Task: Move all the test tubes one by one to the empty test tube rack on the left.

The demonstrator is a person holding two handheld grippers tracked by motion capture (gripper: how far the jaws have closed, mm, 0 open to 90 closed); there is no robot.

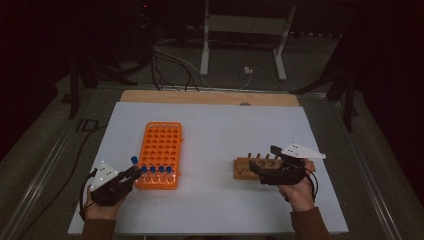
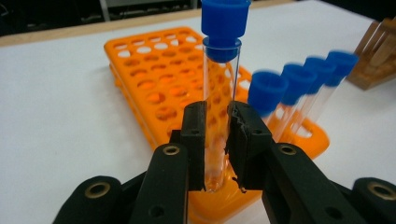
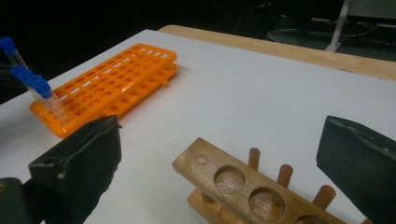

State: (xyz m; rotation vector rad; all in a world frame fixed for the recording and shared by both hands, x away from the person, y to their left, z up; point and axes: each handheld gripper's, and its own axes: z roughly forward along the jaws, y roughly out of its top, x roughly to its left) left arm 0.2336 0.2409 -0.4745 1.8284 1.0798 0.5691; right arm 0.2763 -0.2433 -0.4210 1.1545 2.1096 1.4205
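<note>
Left gripper [image 2: 217, 140] pinched 1 blue-capped tube [image 2: 219, 93] low on its glass, over the orange rack's [image 2: 154, 79] near row | right gripper [image 3: 219, 158] spread by the wooden rack [image 3: 233, 179] | we judged the tube light, slick, fragile; grip mid-glass.

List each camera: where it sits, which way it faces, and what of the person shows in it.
High view: above the person's side, looking forward and down on the white table; both hands, the left gripper and the right gripper show.
Left gripper view: rides the left gripper, facing its jaws shut on a blue-capped tube at the orange rack.
Right gripper view: rides the right gripper, looking between open jaws over the wooden rack.
Shared: all three show the orange rack; the high and right gripper views share the wooden rack.
</note>
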